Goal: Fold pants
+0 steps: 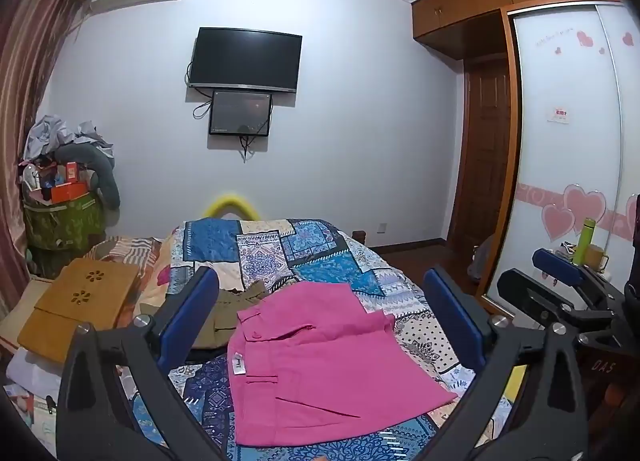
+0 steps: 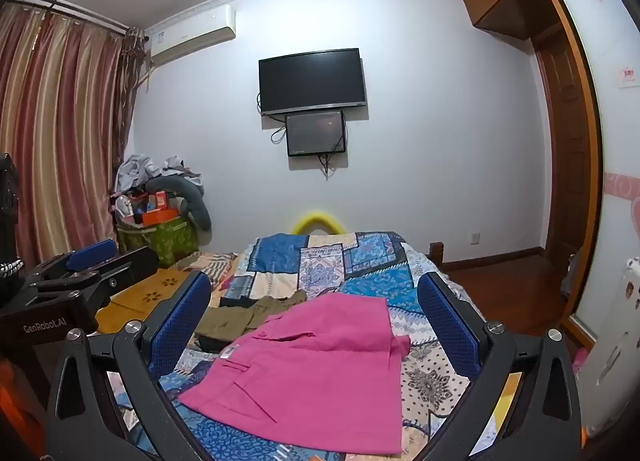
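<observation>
The pink pants [image 1: 320, 361] are seen folded into a flat, compact shape on the patchwork quilt [image 1: 320, 253], waistband and white label turned toward the olive garment [image 1: 228, 313] just beside them. Their near edge is cut off by the frame. Above the quilt, the left gripper [image 1: 320, 309] and right gripper [image 2: 314, 313] are held wide apart, empty.

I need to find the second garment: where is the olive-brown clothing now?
In both wrist views the olive-brown clothing lies on the patchwork bedspread, left of the pink pants.
</observation>
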Action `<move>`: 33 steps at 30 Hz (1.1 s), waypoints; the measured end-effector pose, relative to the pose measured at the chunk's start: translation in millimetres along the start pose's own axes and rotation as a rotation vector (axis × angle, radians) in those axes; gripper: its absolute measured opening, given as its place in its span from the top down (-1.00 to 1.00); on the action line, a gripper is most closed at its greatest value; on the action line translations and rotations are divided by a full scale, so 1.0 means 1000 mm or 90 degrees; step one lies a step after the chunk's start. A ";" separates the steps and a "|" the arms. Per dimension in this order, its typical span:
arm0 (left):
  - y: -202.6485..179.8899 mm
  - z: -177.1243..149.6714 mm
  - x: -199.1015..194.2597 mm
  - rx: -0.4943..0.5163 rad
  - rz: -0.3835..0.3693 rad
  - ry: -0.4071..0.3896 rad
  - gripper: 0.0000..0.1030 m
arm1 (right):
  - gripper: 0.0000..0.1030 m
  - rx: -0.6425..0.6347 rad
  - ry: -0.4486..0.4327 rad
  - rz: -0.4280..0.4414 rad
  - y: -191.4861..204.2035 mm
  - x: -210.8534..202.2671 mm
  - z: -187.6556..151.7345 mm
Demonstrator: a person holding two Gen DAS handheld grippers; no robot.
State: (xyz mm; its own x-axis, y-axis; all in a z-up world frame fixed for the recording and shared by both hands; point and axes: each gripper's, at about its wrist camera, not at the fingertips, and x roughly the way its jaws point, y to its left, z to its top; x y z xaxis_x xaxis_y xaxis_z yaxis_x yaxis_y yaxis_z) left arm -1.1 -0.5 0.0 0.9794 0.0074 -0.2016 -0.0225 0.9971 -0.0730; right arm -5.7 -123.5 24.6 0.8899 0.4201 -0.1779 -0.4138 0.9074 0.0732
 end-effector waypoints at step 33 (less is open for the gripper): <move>0.003 -0.003 0.009 -0.001 -0.003 0.017 -1.00 | -0.99 0.005 0.013 -0.003 -0.001 0.009 -0.005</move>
State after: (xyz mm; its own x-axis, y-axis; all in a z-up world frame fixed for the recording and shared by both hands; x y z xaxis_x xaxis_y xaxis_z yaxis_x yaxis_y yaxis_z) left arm 6.8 2.6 -4.9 0.9739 0.0007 -0.2270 -0.0182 0.9970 -0.0750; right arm 1.3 -120.7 17.8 0.8880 0.4149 -0.1980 -0.4073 0.9098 0.0799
